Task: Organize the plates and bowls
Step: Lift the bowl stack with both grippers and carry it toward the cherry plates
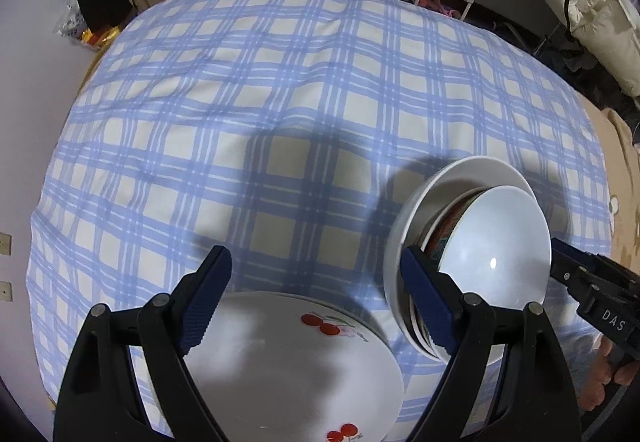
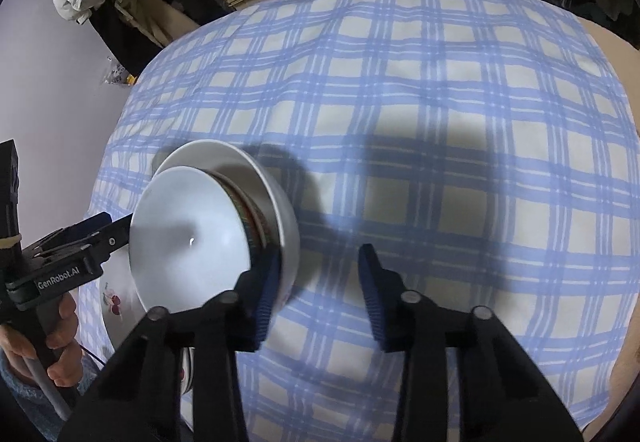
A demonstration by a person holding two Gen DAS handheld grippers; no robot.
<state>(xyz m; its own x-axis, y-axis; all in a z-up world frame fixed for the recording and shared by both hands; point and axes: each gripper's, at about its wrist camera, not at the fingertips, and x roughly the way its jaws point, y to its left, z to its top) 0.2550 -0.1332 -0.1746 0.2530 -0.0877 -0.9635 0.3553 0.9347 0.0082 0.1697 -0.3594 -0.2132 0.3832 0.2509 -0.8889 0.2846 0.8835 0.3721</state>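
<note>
Several nested bowls point(image 1: 472, 242) sit on the blue checked tablecloth point(image 1: 280, 101), just beside the cherry-patterned plate point(image 1: 296, 362). I see my left gripper point(image 1: 316, 306) gaping wide above that plate, holding nothing. My right gripper point(image 2: 320, 294) stands partly open beside the bowls, nothing between its pads.

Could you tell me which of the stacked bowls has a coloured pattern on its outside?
The middle bowl, nested between the plain white top bowl and the larger white bottom bowl; only it shows a reddish patterned wall.

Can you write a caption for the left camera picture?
Left gripper open above cherry plate, beside stacked bowls.
</note>
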